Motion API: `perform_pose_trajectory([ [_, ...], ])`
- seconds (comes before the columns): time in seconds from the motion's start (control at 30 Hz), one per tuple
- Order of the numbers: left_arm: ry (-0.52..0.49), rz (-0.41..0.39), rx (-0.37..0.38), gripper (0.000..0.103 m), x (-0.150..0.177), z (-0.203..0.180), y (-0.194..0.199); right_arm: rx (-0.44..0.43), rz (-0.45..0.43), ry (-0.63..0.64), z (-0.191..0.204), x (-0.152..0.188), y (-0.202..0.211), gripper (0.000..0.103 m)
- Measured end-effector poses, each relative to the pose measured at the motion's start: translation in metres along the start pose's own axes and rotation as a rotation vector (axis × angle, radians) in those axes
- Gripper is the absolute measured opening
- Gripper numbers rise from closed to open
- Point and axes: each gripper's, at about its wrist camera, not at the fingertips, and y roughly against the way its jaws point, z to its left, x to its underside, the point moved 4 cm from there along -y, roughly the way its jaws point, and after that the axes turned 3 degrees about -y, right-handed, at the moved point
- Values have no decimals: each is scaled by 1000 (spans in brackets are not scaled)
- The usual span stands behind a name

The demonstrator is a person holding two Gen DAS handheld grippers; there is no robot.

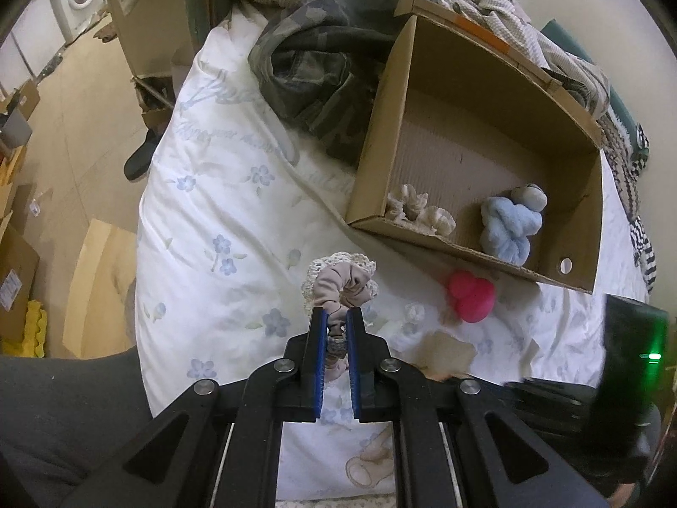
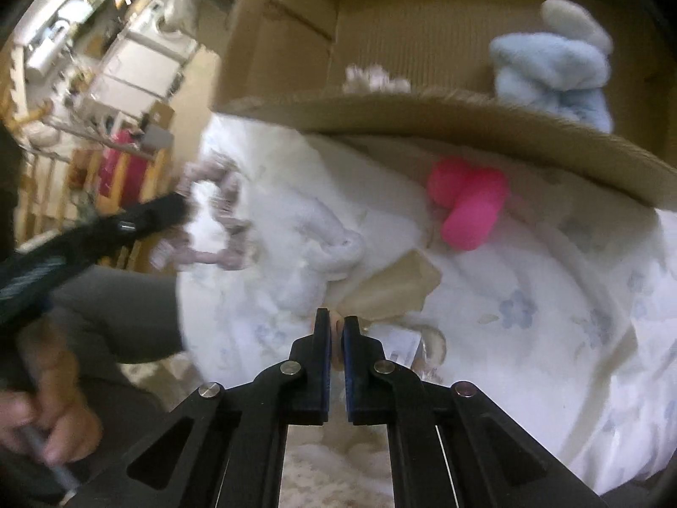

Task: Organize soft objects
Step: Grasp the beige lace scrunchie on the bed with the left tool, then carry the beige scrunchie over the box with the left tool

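Note:
My left gripper (image 1: 337,313) is shut on a pinkish-beige scrunchie (image 1: 338,285) with a lace edge, held above the flowered white quilt (image 1: 220,194). The right wrist view shows it too, blurred, at the left (image 2: 216,220). An open cardboard box (image 1: 588,211) lies on the bed and holds a cream scrunchie (image 1: 419,209) and a fluffy blue piece (image 1: 512,220). A pink soft object (image 1: 471,296) (image 2: 467,201) rests on the quilt just outside the box wall. My right gripper (image 2: 336,321) is shut at the edge of a flat beige soft piece (image 2: 389,292), with a sliver of it between the pads.
A camouflage garment (image 1: 321,67) lies left of the box. A small white fluffy item (image 2: 338,249) sits on the quilt near the beige piece. The bed edge drops to a floor with cardboard boxes (image 1: 17,271) on the left. A hand (image 2: 50,419) grips the left tool.

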Motion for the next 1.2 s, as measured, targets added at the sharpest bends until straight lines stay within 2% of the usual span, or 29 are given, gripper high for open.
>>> perform_pose_trajectory([
  [0.2,-21,1,-5,9,2,-6,-1,-73,-86,-30,-2,2,33,7],
  [0.33,-31,-4,-15,9,2,-9,-1,-72,-109,-50,-9,2,39,7],
  [0.47,-31,-2,-27,9,3,-8,-3,-33,-134,-61,-14,-2,44,7],
  [0.7,-20,-14,-51,9,2,-2,-4,50,-71,-111,-49,-1,33,7],
  [0.97,4,-13,-27,9,-1,-1,-2,96,34,-187,-86,18,12,7],
  [1.13,-2,-16,-22,9,-2,-4,-1,58,-57,-173,-72,13,33,7],
  [1.2,-10,-13,-24,9,-1,-5,-2,48,-67,-152,-65,12,37,7],
])
